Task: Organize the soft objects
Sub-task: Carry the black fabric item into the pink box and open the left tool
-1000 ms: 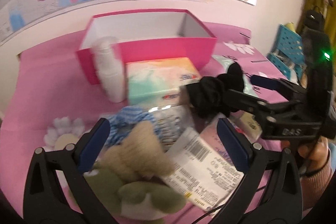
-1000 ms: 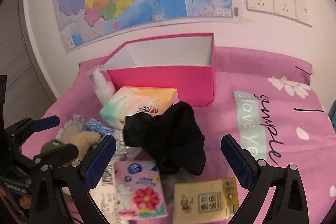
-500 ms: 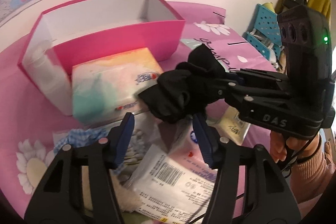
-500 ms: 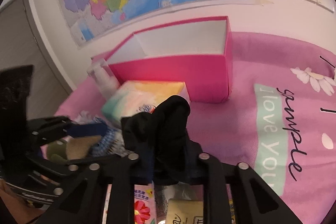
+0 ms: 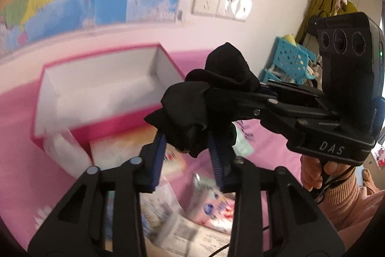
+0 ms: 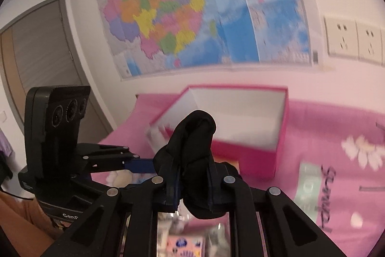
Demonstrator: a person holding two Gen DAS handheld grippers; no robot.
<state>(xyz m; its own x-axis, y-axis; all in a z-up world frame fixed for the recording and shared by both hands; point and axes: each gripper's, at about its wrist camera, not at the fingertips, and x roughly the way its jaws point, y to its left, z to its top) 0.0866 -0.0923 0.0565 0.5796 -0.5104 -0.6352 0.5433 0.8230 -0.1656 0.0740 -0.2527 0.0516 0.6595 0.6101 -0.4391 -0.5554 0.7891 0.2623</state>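
Note:
A bunched black cloth (image 5: 207, 98) hangs in the air above the pink bedspread. My right gripper (image 6: 192, 182) is shut on the cloth (image 6: 195, 148), and it reaches in from the right in the left wrist view (image 5: 240, 98). My left gripper (image 5: 187, 156) has its blue pads on both sides of the cloth's lower end, closed against it. It shows from the side in the right wrist view (image 6: 144, 165). An open pink box (image 5: 101, 93) with a white inside stands behind; it also shows in the right wrist view (image 6: 240, 112).
On the bedspread (image 6: 336, 131) below lie a tissue pack (image 5: 134, 148), a white bottle (image 5: 65, 151), a pink floral packet (image 5: 211, 206) and a barcode-labelled packet (image 5: 190, 233). A blue basket (image 5: 288, 62) stands at the right. A wall with a map (image 6: 192, 16) is behind.
Both grippers have risen with the black cloth. The left gripper has narrowed from wide open and closed onto the cloth's lower end. The right gripper stays shut on it.

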